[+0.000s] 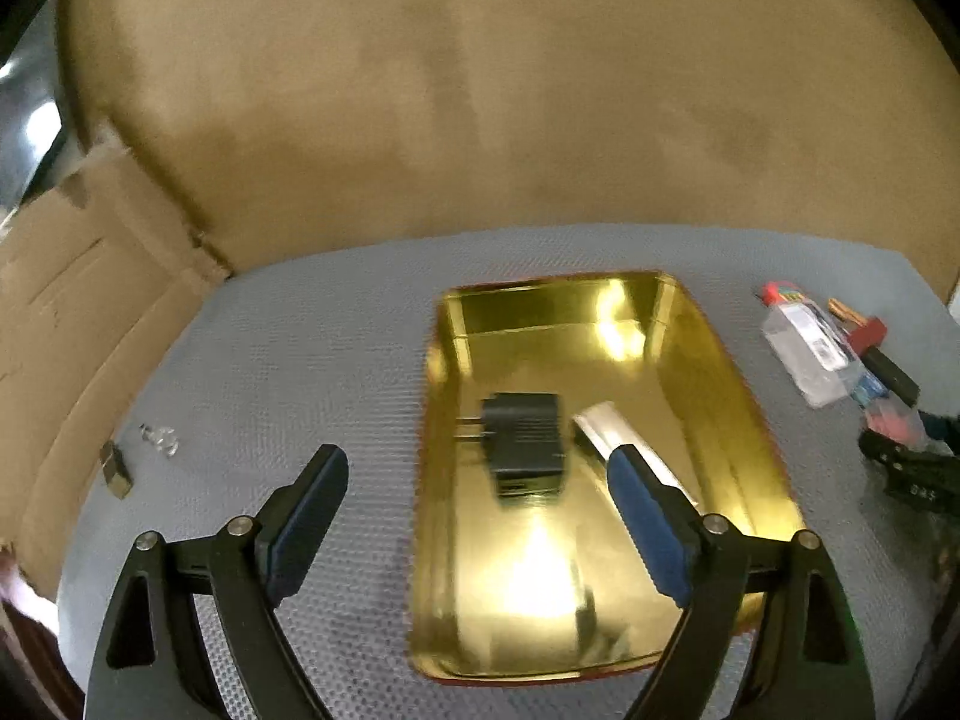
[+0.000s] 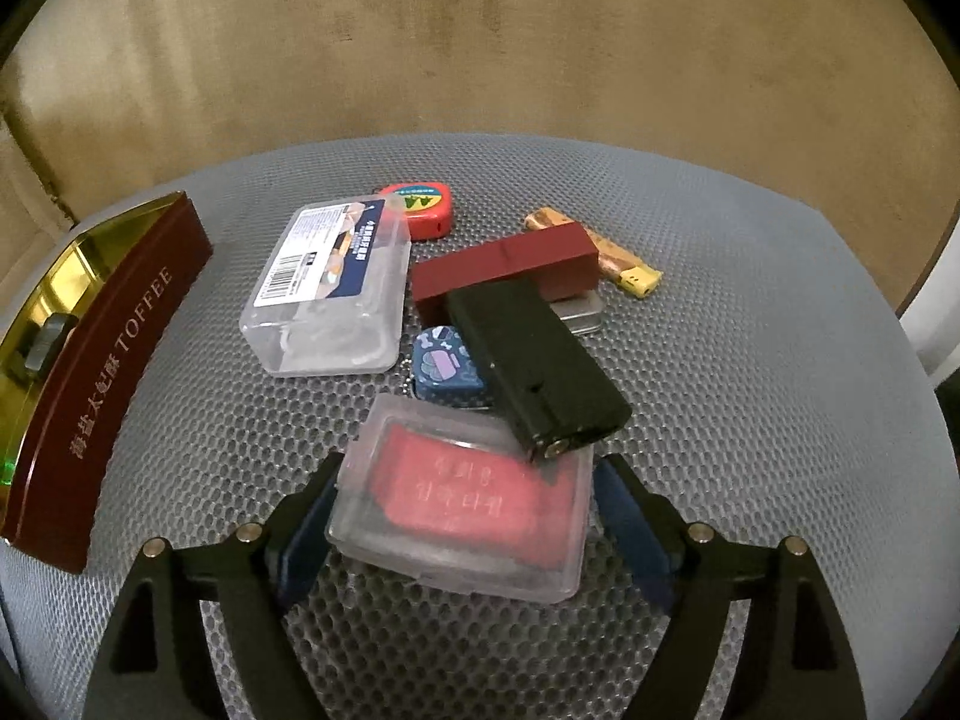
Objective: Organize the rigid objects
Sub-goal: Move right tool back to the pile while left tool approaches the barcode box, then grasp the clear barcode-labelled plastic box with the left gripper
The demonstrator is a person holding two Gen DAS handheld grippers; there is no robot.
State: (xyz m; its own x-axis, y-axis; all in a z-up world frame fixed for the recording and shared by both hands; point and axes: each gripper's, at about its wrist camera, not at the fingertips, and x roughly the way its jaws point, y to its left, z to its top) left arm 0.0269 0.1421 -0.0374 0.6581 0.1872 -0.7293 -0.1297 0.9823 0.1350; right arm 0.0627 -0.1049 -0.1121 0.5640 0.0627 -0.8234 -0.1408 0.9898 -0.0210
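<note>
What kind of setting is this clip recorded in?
Probably a home: the grey mesh seat of a chair with a tan padded back, holding a toffee tin, tape measure and lighter.

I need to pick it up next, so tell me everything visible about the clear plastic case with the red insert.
The clear plastic case with the red insert is a frosted, closed, rectangular box lying flat on the grey mesh mat. Pale lettering marks the insert. A black rectangular block rests on its far edge. It sits between the open right gripper fingers.
</note>
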